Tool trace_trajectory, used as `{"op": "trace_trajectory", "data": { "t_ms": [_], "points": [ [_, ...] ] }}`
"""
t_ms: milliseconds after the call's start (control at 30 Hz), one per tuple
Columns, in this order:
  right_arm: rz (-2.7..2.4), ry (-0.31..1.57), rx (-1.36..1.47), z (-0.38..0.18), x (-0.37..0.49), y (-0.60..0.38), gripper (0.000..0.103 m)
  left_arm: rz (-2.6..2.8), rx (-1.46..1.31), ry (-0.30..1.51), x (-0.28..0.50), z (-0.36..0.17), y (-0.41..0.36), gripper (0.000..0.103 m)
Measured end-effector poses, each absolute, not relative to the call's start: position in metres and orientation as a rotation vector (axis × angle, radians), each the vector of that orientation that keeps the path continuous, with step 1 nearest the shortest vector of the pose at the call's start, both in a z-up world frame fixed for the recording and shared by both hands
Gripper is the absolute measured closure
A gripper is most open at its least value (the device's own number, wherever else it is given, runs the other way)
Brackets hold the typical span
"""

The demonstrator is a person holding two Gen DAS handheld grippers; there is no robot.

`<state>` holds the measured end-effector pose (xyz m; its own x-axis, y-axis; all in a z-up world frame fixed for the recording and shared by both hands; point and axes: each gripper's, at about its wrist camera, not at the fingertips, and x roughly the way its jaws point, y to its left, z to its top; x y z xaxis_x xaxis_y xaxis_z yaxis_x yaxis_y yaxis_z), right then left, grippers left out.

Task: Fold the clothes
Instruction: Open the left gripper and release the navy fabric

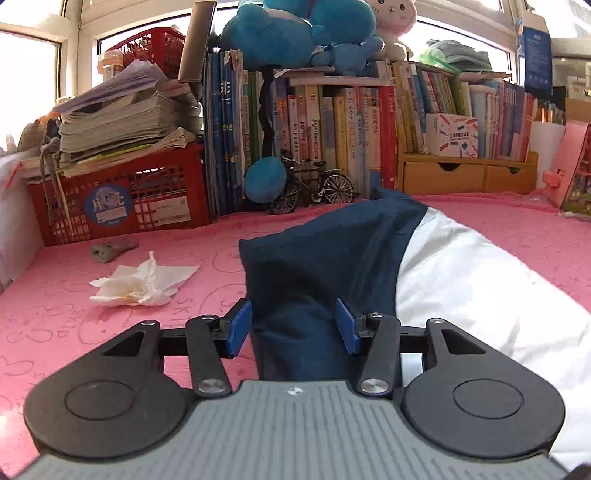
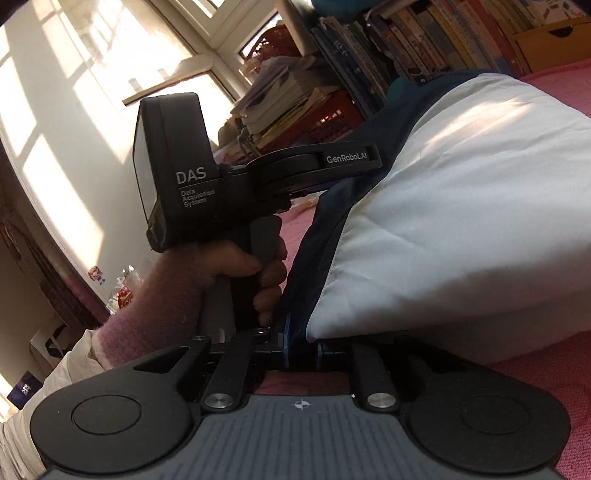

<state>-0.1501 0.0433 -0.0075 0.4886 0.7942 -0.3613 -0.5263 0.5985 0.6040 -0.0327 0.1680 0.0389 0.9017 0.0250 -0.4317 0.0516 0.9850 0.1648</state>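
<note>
Cloth of the navy-and-white garment [image 1: 317, 266] runs straight ahead between the left gripper [image 1: 293, 328] fingers (spread apart), while the right gripper [image 2: 301, 350] pinches its edge.

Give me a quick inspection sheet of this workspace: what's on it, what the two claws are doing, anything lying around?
Surface: pink blanket with a faint embossed pattern.
Job's things: navy and white garment, lying bunched, navy part to the left.
Clutter: crumpled tissue; small grey object beside it.
Grippers: left gripper open, its fingers either side of the navy cloth; right gripper shut on the garment's edge. A hand in a pink sleeve holds the left gripper's handle.
Cables: nothing seen.
Surroundings: red basket piled with papers, row of books, model bicycle, plush toys, sunlit windows.
</note>
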Motion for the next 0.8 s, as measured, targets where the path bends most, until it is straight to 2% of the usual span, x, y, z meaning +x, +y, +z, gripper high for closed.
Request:
{"op": "trace_trajectory", "data": {
  "t_ms": [167,233,267,367,500,600,800],
  "points": [
    [0.965,0.649,0.370,0.001,-0.171,0.037,0.086,0.095,0.166,0.420,-0.052,0.062,0.165,0.056],
    [0.958,0.604,0.307,0.007,-0.184,0.026,0.078,0.138,0.160,0.409,-0.059,0.072,0.164,0.056],
    [0.955,0.581,0.275,0.009,-0.191,0.020,0.070,0.160,0.157,0.403,-0.063,0.076,0.164,0.056],
    [0.829,0.466,0.157,0.017,-0.210,-0.006,0.064,0.098,0.114,0.375,-0.077,0.085,0.141,0.054],
    [0.571,0.312,-0.029,0.018,-0.231,-0.043,0.045,0.083,0.108,0.447,-0.072,0.066,0.124,0.054],
    [0.434,0.272,-0.189,0.005,-0.238,-0.062,0.043,0.103,0.063,0.497,-0.074,0.047,0.130,0.054],
    [0.344,0.270,-0.272,-0.012,-0.214,-0.054,0.043,0.135,0.057,0.497,-0.087,0.040,0.135,0.048]
  ]
}}
